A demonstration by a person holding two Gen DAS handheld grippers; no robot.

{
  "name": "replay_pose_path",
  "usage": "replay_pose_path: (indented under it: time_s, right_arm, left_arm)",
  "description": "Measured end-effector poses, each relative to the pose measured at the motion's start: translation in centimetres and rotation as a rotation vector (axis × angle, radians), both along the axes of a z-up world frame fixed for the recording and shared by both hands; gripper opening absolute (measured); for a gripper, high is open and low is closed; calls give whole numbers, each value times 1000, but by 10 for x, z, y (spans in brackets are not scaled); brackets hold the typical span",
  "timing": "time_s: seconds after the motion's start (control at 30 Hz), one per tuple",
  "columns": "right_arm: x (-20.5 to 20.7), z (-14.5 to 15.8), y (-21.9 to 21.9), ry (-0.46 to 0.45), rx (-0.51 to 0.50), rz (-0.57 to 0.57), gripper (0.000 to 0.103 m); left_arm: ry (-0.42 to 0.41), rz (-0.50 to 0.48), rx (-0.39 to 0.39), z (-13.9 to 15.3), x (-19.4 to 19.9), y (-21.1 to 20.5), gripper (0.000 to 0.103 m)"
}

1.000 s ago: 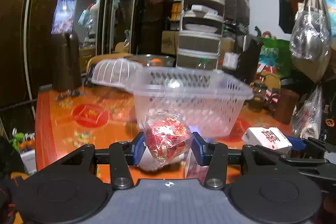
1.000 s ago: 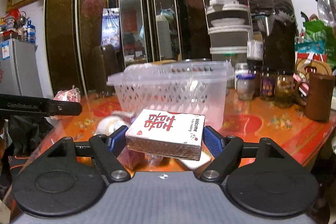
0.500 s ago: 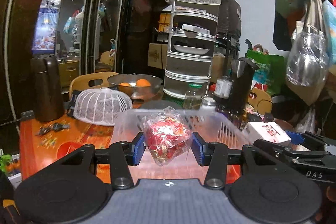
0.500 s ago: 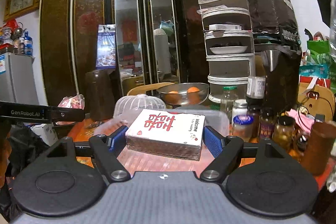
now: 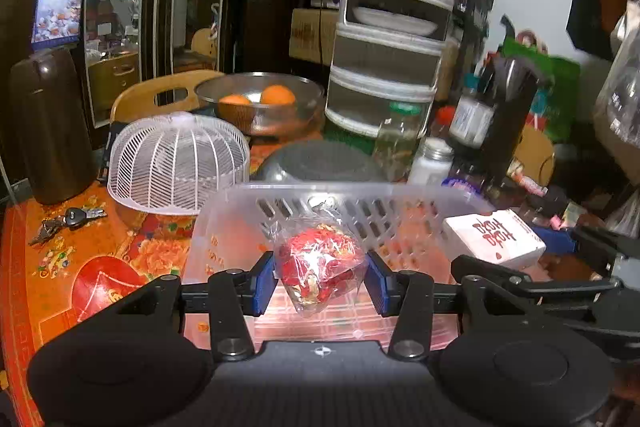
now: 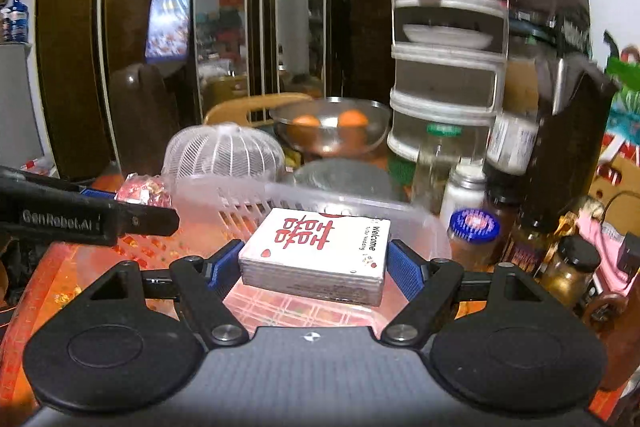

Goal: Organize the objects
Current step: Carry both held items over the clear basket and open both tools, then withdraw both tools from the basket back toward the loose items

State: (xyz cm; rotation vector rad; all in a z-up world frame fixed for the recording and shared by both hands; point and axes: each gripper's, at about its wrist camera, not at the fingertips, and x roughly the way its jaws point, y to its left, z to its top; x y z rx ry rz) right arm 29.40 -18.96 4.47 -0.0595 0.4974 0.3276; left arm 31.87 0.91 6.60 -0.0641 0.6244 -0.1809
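**A:** From the left wrist, what could go wrong for the left gripper (image 5: pixel 320 281)?

**B:** Its blue pads are closed against the sides of a crinkly candy bag (image 5: pixel 320 269), and the soft wrap bulges between them. The film could slide out of the grip, or snag on a pad when the jaws part, so the bag may fall crooked. It hangs over the floor of the clear plastic basket (image 5: pixel 240 223), above the near part, so a drop should still land inside.

**A:** And its pose?

**B:** It is level, pointing forward and slightly down across the basket, with the white dome cover (image 5: pixel 178 163) and the keys (image 5: pixel 70 221) well off to its left.

**A:** Now the right wrist?

**B:** The right gripper (image 6: pixel 314 267) clamps a white box with red characters (image 6: pixel 320 249) by its two short sides and holds it flat above the basket's interior. The risk is crowding: the left tool (image 6: pixel 88 219) sits close on its left, and releasing together could stack the box on the bag or knock the basket's rim (image 6: pixel 304 197).

**A:** Its pose?

**B:** Roughly horizontal, tipped gently downward.
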Motion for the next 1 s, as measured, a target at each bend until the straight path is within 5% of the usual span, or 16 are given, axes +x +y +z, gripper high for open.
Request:
replay_pose_path:
  time_s: [0.43,0.57,0.67,0.8,0.9,1.0]
  right_arm:
    - [28,-15,12,94,-55,39,81]
    - [27,-13,8,75,-41,33,91]
    - [21,-9,3,32,-30,15,99]
    - [-7,7,-12,-51,44,6,102]
    - [-52,14,-29,-132,140,-2,103]
    - [-97,-2,-44,-142,184,0,103]
  left_arm:
    - [95,8,5,-29,31,1,51]
    - [61,20,26,-28,27,-3,77]
    - [26,27,21,-24,20,-3,80]
    - [-77,33,-18,-9,-15,1,87]
    - [-178,16,-57,-4,-65,9,103]
    - [-202,3,-65,-18,-107,18,103]
